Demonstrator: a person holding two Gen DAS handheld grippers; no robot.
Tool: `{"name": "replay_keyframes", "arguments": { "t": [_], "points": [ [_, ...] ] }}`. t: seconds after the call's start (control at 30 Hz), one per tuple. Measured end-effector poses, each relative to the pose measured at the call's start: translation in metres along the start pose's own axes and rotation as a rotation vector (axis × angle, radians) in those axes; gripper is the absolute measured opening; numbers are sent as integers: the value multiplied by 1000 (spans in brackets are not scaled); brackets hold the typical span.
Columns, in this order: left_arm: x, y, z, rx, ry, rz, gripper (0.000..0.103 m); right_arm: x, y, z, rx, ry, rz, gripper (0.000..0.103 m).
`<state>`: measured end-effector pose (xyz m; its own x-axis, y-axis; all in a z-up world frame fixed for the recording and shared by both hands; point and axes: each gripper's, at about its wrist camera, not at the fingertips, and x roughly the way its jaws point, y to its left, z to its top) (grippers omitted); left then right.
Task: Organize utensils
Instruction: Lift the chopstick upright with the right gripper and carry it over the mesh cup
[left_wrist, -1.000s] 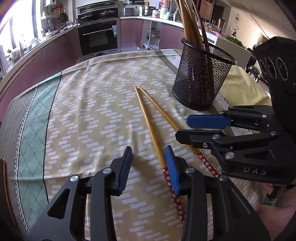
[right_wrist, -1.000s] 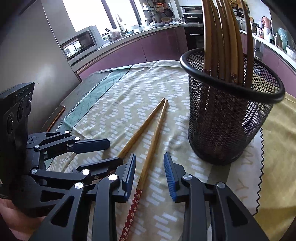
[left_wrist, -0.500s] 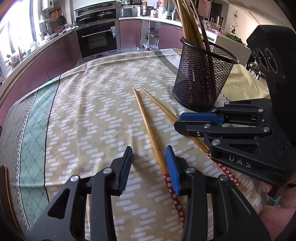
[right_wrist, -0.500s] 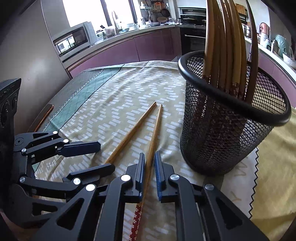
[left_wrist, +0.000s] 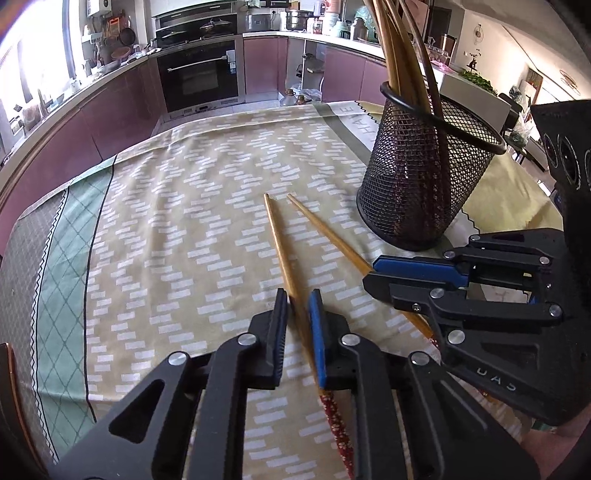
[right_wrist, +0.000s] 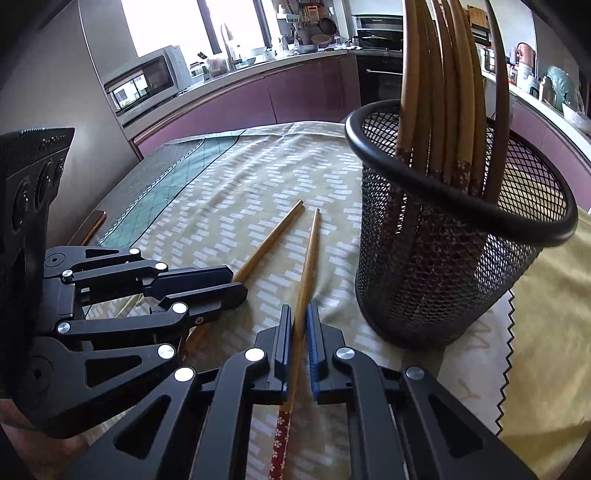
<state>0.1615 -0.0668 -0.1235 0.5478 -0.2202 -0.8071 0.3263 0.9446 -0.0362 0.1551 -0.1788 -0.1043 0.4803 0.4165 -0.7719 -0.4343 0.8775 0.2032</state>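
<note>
Two loose chopsticks (left_wrist: 279, 243) (left_wrist: 325, 232) – one mesh holder (left_wrist: 421, 184) – two grippers (left_wrist: 297, 306) (right_wrist: 297, 321).

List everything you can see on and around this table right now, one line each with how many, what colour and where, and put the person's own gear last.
loose chopsticks: two, light wood with red flowered handle ends, flat on the tablecloth, tips close together, just left of the holder.
mesh holder: one, black wire, upright on the table's right side.
stored chopsticks: a bundle, count unclear, wood, standing in the holder.
tablecloth: one, beige with white dashes and a green border, covering the table.
oven: one, black, built into the purple cabinets behind.
microwave: one, silver, on the counter.
left gripper: black with blue pads, just closed on the left-hand chopstick.
right gripper: same build, shut on the other chopstick.
</note>
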Motion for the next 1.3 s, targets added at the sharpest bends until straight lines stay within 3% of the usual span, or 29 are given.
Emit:
{"name": "replay_keyframes", "arguments": {
  "t": [0.3,1.3],
  "points": [
    [-5,10,-4,-72,-6,-27,7,-14,-10,-8,24,-22,28,6],
    [-84,7,-9,-90,-132,-132,7,-83,-4,-12,23,-188,124,6]
  ]
}}
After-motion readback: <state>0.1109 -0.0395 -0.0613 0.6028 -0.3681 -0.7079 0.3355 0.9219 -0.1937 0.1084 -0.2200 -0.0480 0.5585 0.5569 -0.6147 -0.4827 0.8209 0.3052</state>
